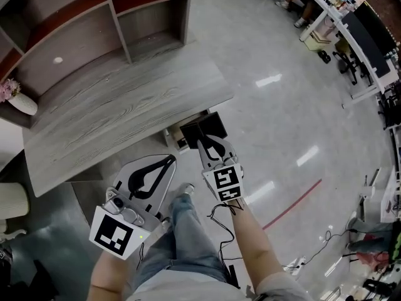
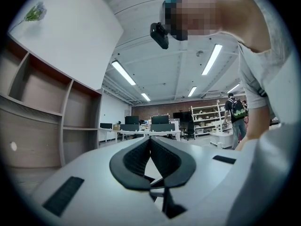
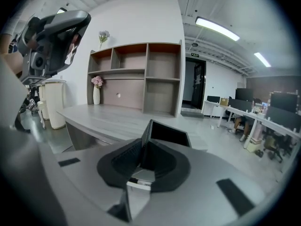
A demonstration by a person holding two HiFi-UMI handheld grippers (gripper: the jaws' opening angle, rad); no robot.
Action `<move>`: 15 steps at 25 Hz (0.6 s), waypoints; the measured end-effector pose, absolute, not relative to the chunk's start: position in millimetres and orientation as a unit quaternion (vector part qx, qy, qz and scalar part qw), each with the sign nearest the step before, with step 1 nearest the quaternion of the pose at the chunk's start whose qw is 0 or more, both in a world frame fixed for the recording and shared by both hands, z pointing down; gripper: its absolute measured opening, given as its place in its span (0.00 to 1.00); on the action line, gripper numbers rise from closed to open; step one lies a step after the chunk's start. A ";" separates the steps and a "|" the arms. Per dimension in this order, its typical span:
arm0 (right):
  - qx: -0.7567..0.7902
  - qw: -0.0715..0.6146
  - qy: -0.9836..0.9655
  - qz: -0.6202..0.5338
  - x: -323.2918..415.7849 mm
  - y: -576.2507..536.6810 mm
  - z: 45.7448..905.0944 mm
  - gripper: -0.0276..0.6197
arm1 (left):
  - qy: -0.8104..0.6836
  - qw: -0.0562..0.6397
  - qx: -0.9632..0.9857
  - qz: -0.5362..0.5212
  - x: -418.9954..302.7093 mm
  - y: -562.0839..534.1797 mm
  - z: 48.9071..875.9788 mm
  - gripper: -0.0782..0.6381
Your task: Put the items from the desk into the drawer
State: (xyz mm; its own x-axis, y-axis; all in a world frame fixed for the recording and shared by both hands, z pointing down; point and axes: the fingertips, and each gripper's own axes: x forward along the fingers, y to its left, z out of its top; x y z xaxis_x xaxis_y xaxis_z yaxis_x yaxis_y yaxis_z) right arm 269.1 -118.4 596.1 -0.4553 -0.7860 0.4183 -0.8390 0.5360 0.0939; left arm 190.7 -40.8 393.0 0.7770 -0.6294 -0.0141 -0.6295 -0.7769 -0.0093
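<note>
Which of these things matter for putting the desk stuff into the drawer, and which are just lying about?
Part of the job:
- desk, its top bare
- drawer, open
- left gripper, jaws together
- right gripper, jaws together, at the drawer

Just about:
- shelves
- vase of flowers
- bin
- far office desks

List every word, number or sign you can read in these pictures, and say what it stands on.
No text can be read.
Sign above the doorway: too small to read.
Marker cubes: square patterns only, no letters or numbers.
</note>
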 end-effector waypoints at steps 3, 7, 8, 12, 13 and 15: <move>0.477 0.217 -0.849 0.067 266.1 -128.4 610.4 0.13 | 0.332 0.005 -0.943 0.003 192.5 -47.0 395.5 0.12; 0.476 0.228 -0.846 0.072 263.4 -137.8 629.9 0.14 | 0.331 0.005 -0.944 -0.002 194.4 -55.6 398.5 0.12; 0.475 0.233 -0.846 0.071 263.0 -140.0 634.2 0.14 | 0.332 0.005 -0.943 -0.003 195.1 -58.0 399.2 0.12; 0.470 0.251 -0.844 0.062 263.3 -148.1 646.7 0.14 | 0.333 0.001 -0.943 -0.005 198.5 -66.6 403.0 0.12; 0.470 0.251 -0.844 0.063 263.0 -149.4 650.2 0.14 | 0.333 0.001 -0.943 -0.007 199.3 -67.8 404.8 0.12; 0.468 0.256 -0.843 0.066 262.1 -151.5 657.9 0.14 | 0.332 0.002 -0.943 -0.011 200.1 -69.5 408.7 0.12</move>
